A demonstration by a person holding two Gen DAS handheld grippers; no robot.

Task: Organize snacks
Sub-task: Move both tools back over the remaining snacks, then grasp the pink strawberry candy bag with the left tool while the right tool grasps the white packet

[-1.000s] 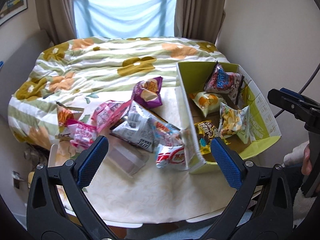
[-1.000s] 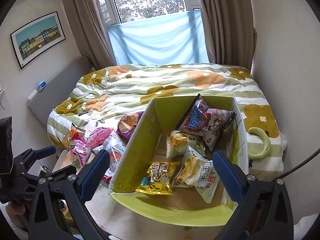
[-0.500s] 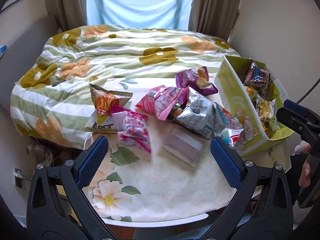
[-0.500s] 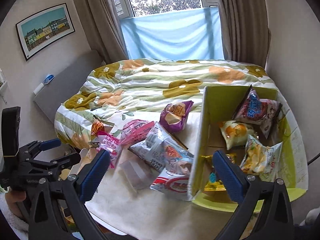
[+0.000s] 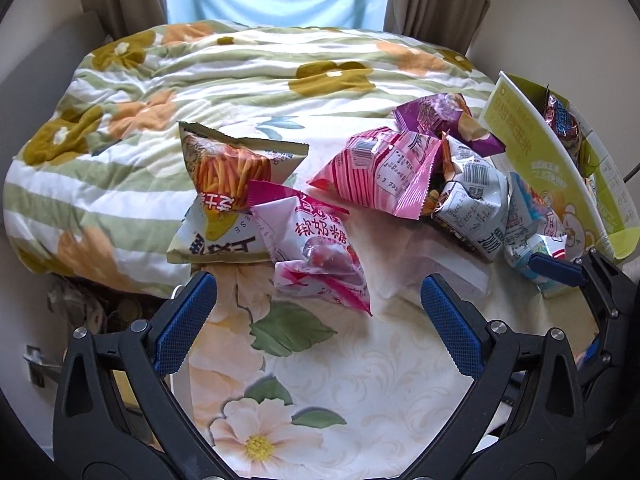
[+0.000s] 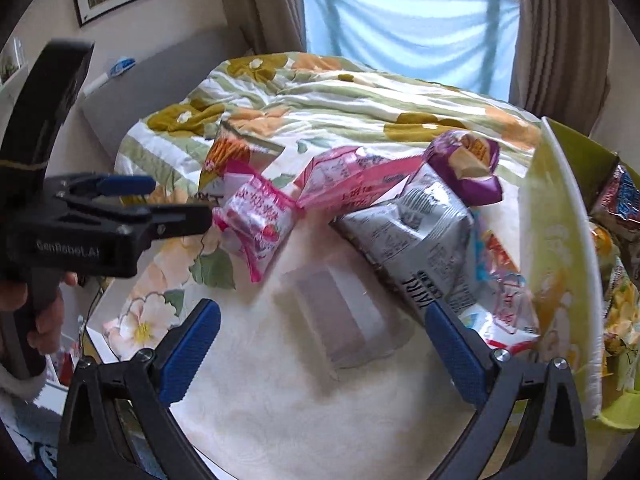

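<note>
Several snack bags lie on a floral-cloth table (image 5: 360, 380): a pink-white candy bag (image 5: 316, 252), an orange fries bag (image 5: 228, 184), a pink striped bag (image 5: 384, 176), a purple bag (image 5: 444, 120) and a grey-white bag (image 5: 472, 208). A clear packet (image 6: 340, 316) lies flat by them. A green box (image 5: 532, 148) at the right holds more bags. My left gripper (image 5: 316, 316) is open, just short of the candy bag. My right gripper (image 6: 320, 344) is open over the clear packet (image 5: 440, 264). The left gripper also shows in the right wrist view (image 6: 160, 200).
A bed with a flowered quilt (image 5: 240, 80) lies behind the table, under a curtained window (image 6: 408, 32). The green box wall (image 6: 560, 240) stands close on the right. The table's edge drops off at the left (image 5: 176, 292).
Both grippers have swung left and moved in closer to the loose bags. The box has slid to the right edge of both views. Both stay open.
</note>
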